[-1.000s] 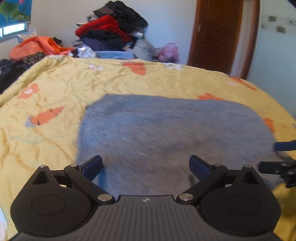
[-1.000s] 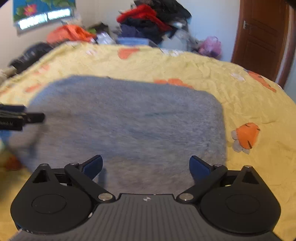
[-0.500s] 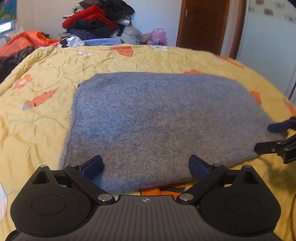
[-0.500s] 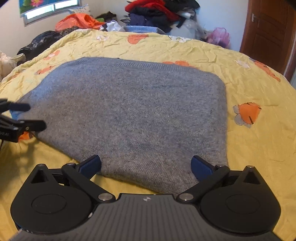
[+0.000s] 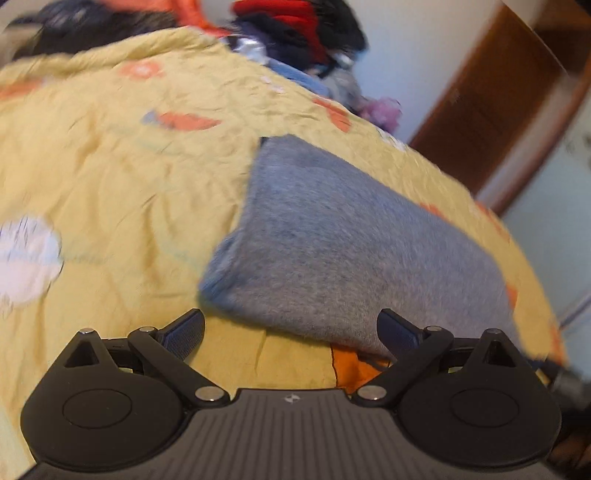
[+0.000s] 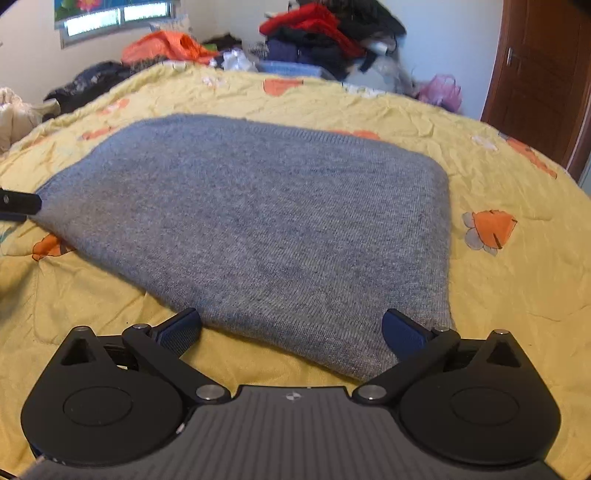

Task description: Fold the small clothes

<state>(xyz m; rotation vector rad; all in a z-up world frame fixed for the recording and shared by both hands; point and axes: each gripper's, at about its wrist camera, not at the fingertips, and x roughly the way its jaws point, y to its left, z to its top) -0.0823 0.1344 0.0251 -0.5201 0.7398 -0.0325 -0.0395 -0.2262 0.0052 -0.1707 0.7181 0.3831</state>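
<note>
A grey knitted garment [image 6: 266,229] lies folded flat on a yellow bedspread [image 6: 517,288] printed with orange carrots. My right gripper [image 6: 291,332] stands open at the garment's near edge, its fingers wide apart with nothing between them. In the left wrist view, which is tilted and blurred, the same grey garment [image 5: 351,251] stretches away to the right. My left gripper [image 5: 291,330] is open just short of its near left corner. A black fingertip of the left gripper [image 6: 18,203] shows at the garment's left corner in the right wrist view.
A heap of red, black and dark clothes [image 6: 325,37] is piled beyond the bed's far edge, with orange fabric [image 6: 166,46] to its left. A brown wooden door [image 6: 543,74] stands at the right. A window [image 6: 114,14] is at the far left.
The left wrist view has swung and tilted leftward, toward the garment's left corner. The right gripper has stayed nearly in place at the near edge. Both stay open.
</note>
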